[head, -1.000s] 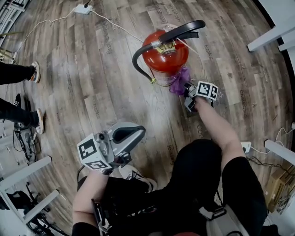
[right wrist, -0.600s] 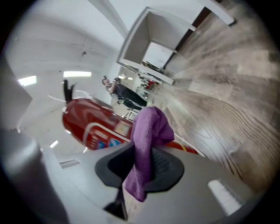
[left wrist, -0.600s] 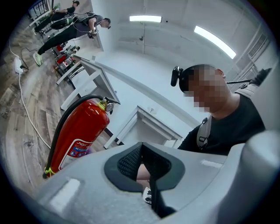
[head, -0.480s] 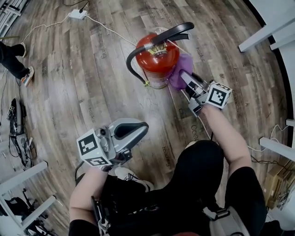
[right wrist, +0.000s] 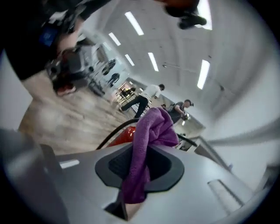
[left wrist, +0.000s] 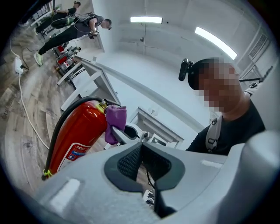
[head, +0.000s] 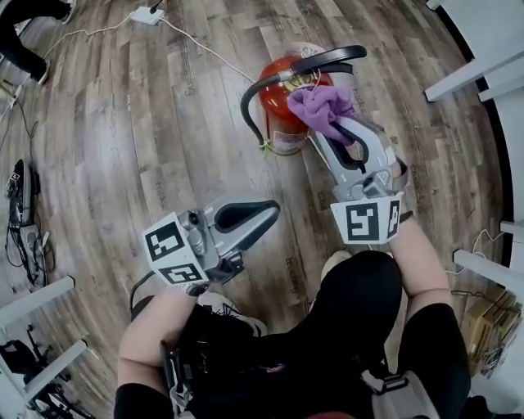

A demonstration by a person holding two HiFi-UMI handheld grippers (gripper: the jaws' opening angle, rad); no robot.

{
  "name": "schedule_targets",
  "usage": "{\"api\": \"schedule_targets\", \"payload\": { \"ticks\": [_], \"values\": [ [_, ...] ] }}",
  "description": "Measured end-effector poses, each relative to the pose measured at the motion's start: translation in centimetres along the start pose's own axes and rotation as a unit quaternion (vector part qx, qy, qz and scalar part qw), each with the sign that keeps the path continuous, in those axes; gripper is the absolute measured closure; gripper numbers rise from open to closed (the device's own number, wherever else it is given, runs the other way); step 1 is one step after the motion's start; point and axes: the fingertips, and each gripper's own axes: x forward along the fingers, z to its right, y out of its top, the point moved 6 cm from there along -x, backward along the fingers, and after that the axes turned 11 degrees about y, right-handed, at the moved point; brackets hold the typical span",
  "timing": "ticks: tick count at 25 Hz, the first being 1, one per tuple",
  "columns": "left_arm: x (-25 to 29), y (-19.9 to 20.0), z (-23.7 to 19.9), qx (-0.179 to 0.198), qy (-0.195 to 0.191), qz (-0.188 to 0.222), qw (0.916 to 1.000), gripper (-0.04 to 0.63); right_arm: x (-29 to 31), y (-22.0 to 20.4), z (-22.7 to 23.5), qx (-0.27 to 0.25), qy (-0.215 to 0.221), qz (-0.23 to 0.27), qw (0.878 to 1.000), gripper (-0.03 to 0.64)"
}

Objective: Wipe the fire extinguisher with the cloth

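A red fire extinguisher point(head: 282, 114) with a black hose point(head: 254, 94) and a black lever handle point(head: 332, 56) stands upright on the wooden floor. My right gripper point(head: 326, 129) is shut on a purple cloth point(head: 319, 105), which it holds against the extinguisher's top, just under the handle. In the right gripper view the cloth point(right wrist: 148, 144) hangs out from between the jaws, with the red extinguisher point(right wrist: 124, 135) behind it. My left gripper point(head: 260, 219) is shut and empty, held apart near my lap. The left gripper view shows the extinguisher point(left wrist: 76, 135) and the cloth point(left wrist: 115, 122) from the side.
A white power strip point(head: 147, 15) and its cable point(head: 205, 47) lie on the floor behind the extinguisher. White desk legs point(head: 468, 72) stand at the right and a white frame point(head: 33, 301) at the left. Other people point(left wrist: 74, 26) work farther back in the room.
My right gripper has risen from the extinguisher's lower side to its top, rolling over with the cloth in it. The left gripper has hardly moved.
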Motion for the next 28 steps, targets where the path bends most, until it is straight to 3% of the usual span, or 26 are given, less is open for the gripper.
{"api": "schedule_targets", "payload": {
  "ticks": [3,6,13,18,23,25,28],
  "values": [
    [-0.6,-0.2,0.0,0.000,0.006,-0.004,1.0000,0.598,0.7,-0.1,-3.1,-0.147,-0.018,-0.025,0.989,0.549],
    [-0.8,-0.3,0.1,-0.001,0.008,-0.005,1.0000,0.598,2.4,-2.2,-7.2,-0.205,0.031,-0.061,0.976,0.551],
    [-1.5,-1.1,0.7,-0.001,0.022,-0.015,0.9996,0.598,8.4,-10.2,-16.3,-0.177,0.148,-0.130,0.964,0.551],
    [-2.1,-2.0,0.1,-0.006,0.042,-0.024,0.9988,0.598,12.7,-16.8,-22.6,-0.190,0.232,-0.196,0.934,0.551],
    [-2.8,-2.6,-0.9,-0.013,0.066,-0.022,0.9975,0.598,14.1,-21.0,-25.1,-0.207,0.276,-0.247,0.906,0.552],
    [-3.0,-2.3,-1.1,-0.014,0.068,-0.017,0.9975,0.598,14.0,-21.6,-25.0,-0.197,0.279,-0.253,0.905,0.552],
    [-3.0,-1.8,-1.1,-0.009,0.062,-0.015,0.9979,0.598,13.6,-21.1,-24.5,-0.171,0.272,-0.246,0.914,0.552]
  ]
}}
